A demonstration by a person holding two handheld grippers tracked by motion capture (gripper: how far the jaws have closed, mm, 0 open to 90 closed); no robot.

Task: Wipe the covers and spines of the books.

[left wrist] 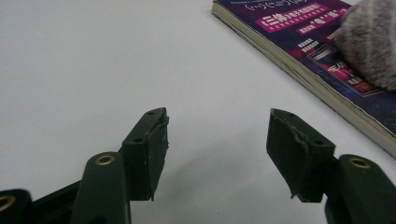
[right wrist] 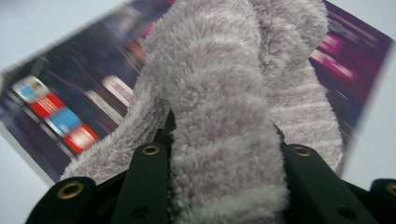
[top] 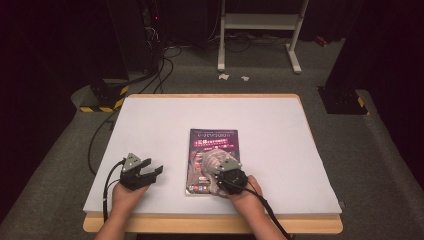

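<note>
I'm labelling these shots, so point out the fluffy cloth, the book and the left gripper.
fluffy cloth [right wrist: 224, 107], right gripper view, middle of its fold
book [top: 212, 142], high view, upper cover
left gripper [left wrist: 217, 140], left gripper view, midway between its fingertips

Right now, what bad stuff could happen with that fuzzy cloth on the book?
The right gripper is shut on the fuzzy cloth, pressing it on the book. A hard wipe might slide the book, since the open left gripper rests apart from it. The cloth could also snag the cover's edge.
</note>
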